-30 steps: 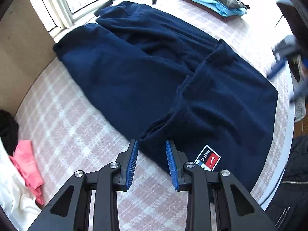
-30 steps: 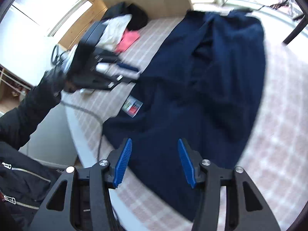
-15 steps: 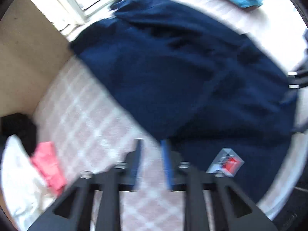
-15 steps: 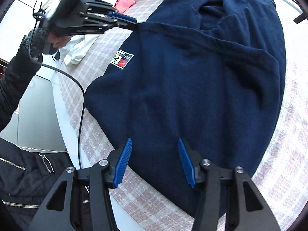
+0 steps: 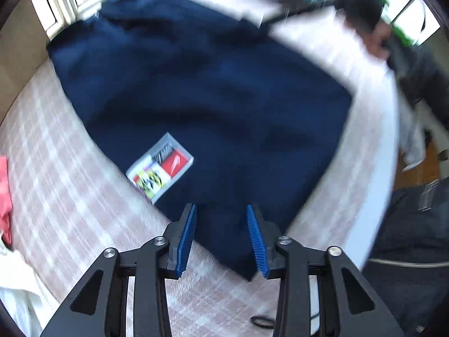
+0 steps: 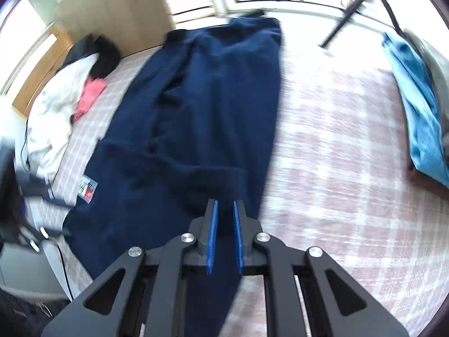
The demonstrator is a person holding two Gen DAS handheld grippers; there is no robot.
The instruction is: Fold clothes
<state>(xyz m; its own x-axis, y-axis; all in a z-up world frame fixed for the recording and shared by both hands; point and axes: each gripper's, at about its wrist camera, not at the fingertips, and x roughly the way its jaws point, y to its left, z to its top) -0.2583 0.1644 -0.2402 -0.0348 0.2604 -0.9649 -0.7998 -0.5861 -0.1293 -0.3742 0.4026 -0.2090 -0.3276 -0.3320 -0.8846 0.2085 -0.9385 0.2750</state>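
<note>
A navy blue garment (image 5: 202, 90) with a white and red logo patch (image 5: 161, 165) lies spread on the checked tablecloth; it also shows in the right wrist view (image 6: 202, 118). My left gripper (image 5: 221, 219) is open, its blue pads over the garment's near corner. My right gripper (image 6: 224, 216) is nearly closed, with navy cloth between its pads at the garment's near edge. The left wrist view is blurred.
White, pink and black clothes (image 6: 70, 90) are heaped at the table's left. Folded blue clothes (image 6: 418, 112) lie at the right. The table's white front edge (image 5: 376, 185) runs close by. A black tripod leg (image 6: 342, 25) stands at the back.
My right gripper has closed from wide open onto the garment's near edge. My left gripper has opened and moved along the edge past the logo patch. The fold near the patch has flattened.
</note>
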